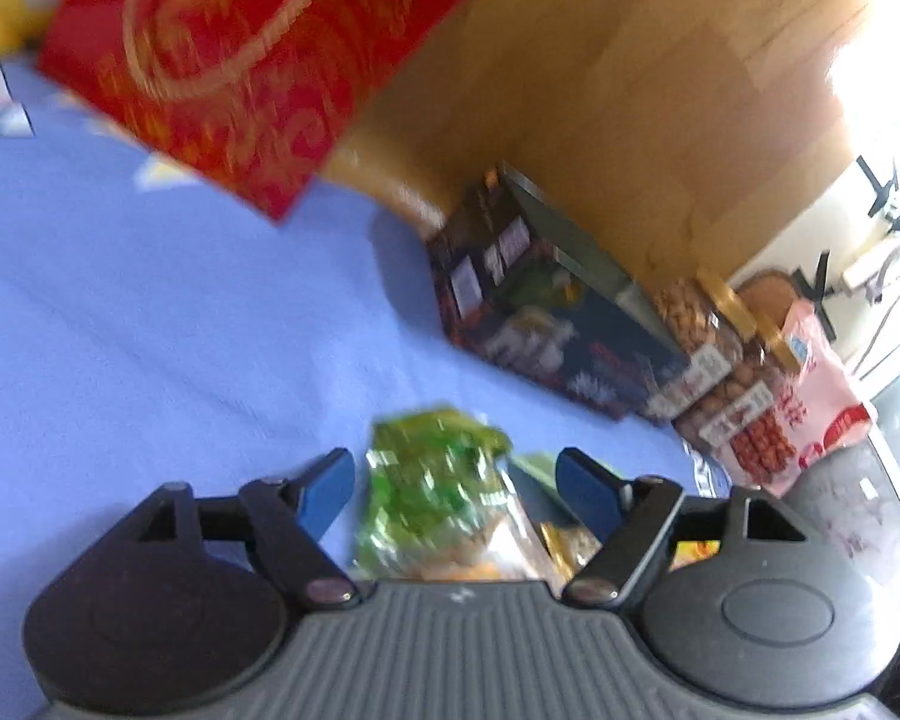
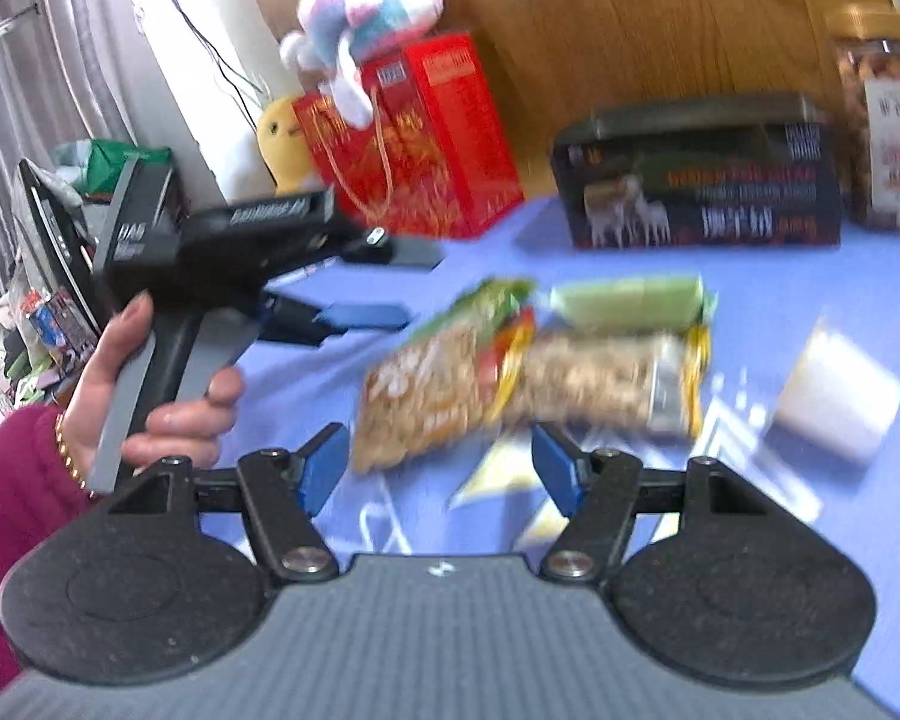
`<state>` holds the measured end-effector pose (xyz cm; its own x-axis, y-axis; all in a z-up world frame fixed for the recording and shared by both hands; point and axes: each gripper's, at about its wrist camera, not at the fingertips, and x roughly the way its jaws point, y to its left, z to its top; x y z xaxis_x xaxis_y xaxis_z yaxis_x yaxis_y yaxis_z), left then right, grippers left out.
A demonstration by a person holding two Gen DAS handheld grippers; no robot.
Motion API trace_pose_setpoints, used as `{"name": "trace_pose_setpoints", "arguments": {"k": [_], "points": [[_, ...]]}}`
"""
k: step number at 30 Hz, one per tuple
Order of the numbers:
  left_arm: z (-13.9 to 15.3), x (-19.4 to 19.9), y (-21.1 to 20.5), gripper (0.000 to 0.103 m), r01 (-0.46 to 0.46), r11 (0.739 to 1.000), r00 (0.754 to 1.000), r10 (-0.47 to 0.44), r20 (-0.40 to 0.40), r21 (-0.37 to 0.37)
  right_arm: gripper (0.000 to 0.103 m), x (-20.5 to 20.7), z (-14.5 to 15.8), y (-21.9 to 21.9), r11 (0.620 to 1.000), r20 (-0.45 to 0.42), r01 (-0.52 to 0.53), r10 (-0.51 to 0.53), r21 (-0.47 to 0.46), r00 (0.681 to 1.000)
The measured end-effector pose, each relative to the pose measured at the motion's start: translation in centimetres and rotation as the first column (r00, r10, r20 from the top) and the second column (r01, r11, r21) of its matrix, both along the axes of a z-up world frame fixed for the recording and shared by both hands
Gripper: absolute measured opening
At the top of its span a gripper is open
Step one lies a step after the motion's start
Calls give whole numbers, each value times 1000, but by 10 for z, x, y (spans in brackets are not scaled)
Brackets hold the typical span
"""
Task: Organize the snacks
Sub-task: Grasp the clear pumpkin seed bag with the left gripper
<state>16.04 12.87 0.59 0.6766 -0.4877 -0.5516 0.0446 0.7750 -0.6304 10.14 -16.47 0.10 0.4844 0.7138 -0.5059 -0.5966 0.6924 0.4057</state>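
Note:
Three snack packets lie together on the blue cloth (image 2: 780, 300): a green-topped bag of peanuts (image 2: 432, 384), a yellow-edged bag of nuts (image 2: 600, 384) and a pale green packet (image 2: 630, 300). My right gripper (image 2: 443, 465) is open just short of the peanut bag, its blue pads clear of it. My left gripper (image 2: 399, 285), held in a hand (image 2: 168, 414), is open to the left of the packets with nothing between its fingers. In the left wrist view the green-topped bag (image 1: 432, 498) lies below and between the open left gripper's (image 1: 456, 483) blue pads, untouched.
A red gift bag (image 2: 414, 144) with a plush toy (image 2: 366, 6) on it stands at the back, also large in the left wrist view as the red gift bag (image 1: 258, 60). A dark box (image 2: 702, 180), nut jars (image 1: 708, 360), a pink bag (image 1: 810, 414) and a white object (image 2: 834, 402) sit nearby.

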Motion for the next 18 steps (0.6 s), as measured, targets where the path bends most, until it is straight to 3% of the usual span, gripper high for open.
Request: {"name": "trace_pose_setpoints", "arguments": {"k": [3,6,12,18], "points": [[2,-14,-10,74,3,1000,1000,-3,-3,28,58,2,-2,2,1000,-19,1,-1,15,1000],[-3,-39,-10,74,18,999,1000,-18,-12,-38,52,3,-5,5,999,-43,-11,13,45,999],[-5,-92,-22,75,49,996,999,-49,-2,-78,52,-8,-6,2,999,-31,-8,10,46,999],[-8,-110,-23,73,48,987,999,-51,-12,-154,53,-18,-7,-8,998,-32,5,-3,61,999]]}}
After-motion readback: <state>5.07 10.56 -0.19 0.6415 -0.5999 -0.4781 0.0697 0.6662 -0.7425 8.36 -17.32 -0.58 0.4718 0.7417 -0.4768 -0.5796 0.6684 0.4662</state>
